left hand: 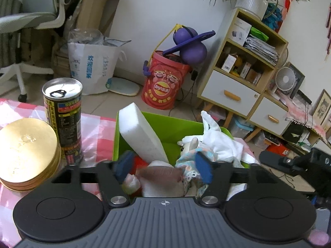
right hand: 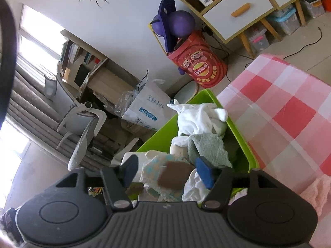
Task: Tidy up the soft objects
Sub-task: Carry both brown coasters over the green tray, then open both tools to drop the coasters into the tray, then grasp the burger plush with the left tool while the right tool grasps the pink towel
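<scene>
Room: white walls, pale tiled floor. A wood-framed shelf unit with white drawers and orange handles point(left hand: 244, 68) stands against the wall, a potted spider plant in a ribbed white pot point(left hand: 251, 1) on top; a grey-and-white office chair point(left hand: 26, 18) sits to the far side.

Floor items: red cylindrical snack-brand bin point(left hand: 163, 80) carrying a purple balance-ball toy point(left hand: 190, 45); a white printed paper bag point(left hand: 93, 66) beside it.

Surface: table under a pink-and-white checked cloth point(right hand: 285, 103).

On it: lime-green plastic bin point(right hand: 238, 132) (rim just beside the cloth's checks), holding a white foam block point(left hand: 140, 132) leaning upright, a white cloth bundle point(left hand: 217, 140), a grey-green towel point(right hand: 209, 148) and a soft doll in blue-patterned frilled fabric point(right hand: 163, 171).

Beside the bin: tall black printed can point(left hand: 64, 119), stack of gold round lids point(left hand: 26, 150).

Left gripper point(left hand: 163, 168): jaws spread, doll between, pads clear of it.

Right gripper point(right hand: 167, 171): likewise parted over the doll.
</scene>
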A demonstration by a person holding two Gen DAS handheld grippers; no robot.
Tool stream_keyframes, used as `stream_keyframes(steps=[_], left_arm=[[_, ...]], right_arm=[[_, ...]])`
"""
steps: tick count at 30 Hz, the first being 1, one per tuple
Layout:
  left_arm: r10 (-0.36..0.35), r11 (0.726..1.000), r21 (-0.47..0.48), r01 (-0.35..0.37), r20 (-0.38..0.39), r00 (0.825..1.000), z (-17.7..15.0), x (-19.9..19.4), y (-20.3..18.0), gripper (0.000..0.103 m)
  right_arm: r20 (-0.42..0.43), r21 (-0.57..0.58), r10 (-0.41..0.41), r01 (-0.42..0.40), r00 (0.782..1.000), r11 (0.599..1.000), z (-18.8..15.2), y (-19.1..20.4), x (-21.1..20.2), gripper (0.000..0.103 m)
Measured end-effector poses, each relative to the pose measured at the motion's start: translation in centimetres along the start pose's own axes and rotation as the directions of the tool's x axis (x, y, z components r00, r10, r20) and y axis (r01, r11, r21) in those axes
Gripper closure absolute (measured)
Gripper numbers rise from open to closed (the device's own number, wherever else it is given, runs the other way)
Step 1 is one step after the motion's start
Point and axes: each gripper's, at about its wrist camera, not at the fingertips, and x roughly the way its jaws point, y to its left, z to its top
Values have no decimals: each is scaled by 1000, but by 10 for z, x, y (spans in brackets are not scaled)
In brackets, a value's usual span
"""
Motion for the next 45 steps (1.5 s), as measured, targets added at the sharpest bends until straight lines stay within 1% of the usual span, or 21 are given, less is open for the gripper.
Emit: stream_keyframes(steps=[2,6,12,14,16,21,23,25,28,32,35,37,39,42,45], left_arm=[[0,1000,0,0,-8,1000,1,-2,-1,33],[15,1000,16,-15,-11,1000,3,-14,-4,23],[31,999,41,-30,-27,999,2,-44,-3,19],[37,998,49,-35,-27,999,1,-56,-2,17],[47,997,57,-45,-27,999,-1,-68,-1,12],[87,995,60,-86,-21,996,-9,-97,7,6],[102,994,51,-101,-17,995,-13,-108,11,6],[119,992,45,-118,-24,993,-19,-118,16,6],[153,987,45,-152,-33,988,-30,-129,23,5],[201,980,17,-200,-37,979,-44,-136,34,5],[211,977,-19,-212,-47,976,-54,-136,44,5],[230,973,-18,-231,-56,972,-61,-133,49,5],[257,966,0,-258,-59,965,-67,-130,52,5],[286,958,18,-285,-32,958,-77,-125,55,5],[308,951,28,-308,-21,951,-83,-116,55,5]], right_arm=[[8,2,2,-2,1000,1000,2,1,-2,57],[23,5,-4,4,1000,1000,6,4,-9,55],[29,-68,-56,58,998,996,10,19,-30,51],[38,-102,-79,83,996,991,10,26,-40,48],[49,-120,-94,100,994,988,10,30,-49,40],[55,-141,-120,126,991,982,6,39,-74,37],[56,-157,-126,133,990,979,3,42,-84,34],[60,-167,-135,143,989,975,0,43,-92,30],[58,-188,-158,166,986,968,-6,44,-101,26],[71,-258,-206,217,976,941,-18,47,-109,23],[75,-297,-233,245,970,923,-29,46,-108,23],[87,-324,-249,263,965,909,-36,44,-108,22],[118,-346,-265,290,957,892,-44,40,-108,20],[148,-367,-318,351,936,862,-52,33,-103,20],[177,-399,-371,411,912,820,-55,27,-98,20]])
